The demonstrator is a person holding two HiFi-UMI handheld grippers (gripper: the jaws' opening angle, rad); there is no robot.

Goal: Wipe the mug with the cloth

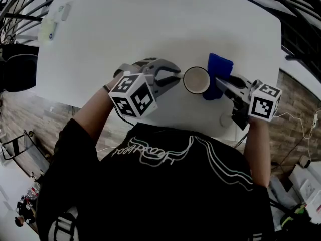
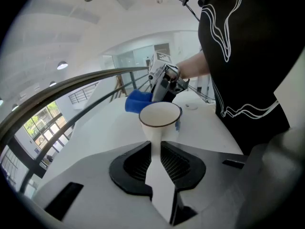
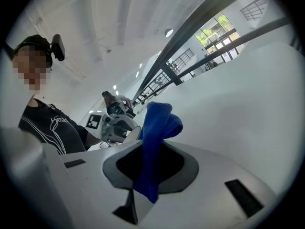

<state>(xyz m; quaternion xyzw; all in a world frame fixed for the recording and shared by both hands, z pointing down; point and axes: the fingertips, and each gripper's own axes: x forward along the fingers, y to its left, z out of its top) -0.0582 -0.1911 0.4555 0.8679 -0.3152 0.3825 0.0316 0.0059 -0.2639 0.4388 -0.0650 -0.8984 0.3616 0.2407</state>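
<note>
A white mug [image 1: 196, 80] with a dark rim stands on the white table [image 1: 150, 29] in front of the person. My left gripper [image 1: 175, 79] is shut on its handle, and in the left gripper view the white handle [image 2: 157, 168] runs between the jaws up to the mug [image 2: 160, 119]. My right gripper [image 1: 224, 83] is shut on a blue cloth [image 1: 219, 72] that presses against the mug's right side. In the right gripper view the cloth [image 3: 156, 137] stands up out of the jaws, with the left gripper [image 3: 116, 122] behind it. The mug's far side is hidden by the cloth.
A small pale object [image 1: 49, 28] lies at the table's far left corner. A little white round thing [image 1: 225, 119] sits by the near right edge. Dark railings [image 1: 301, 14] run past the table's right side. The person's body is close to the near edge.
</note>
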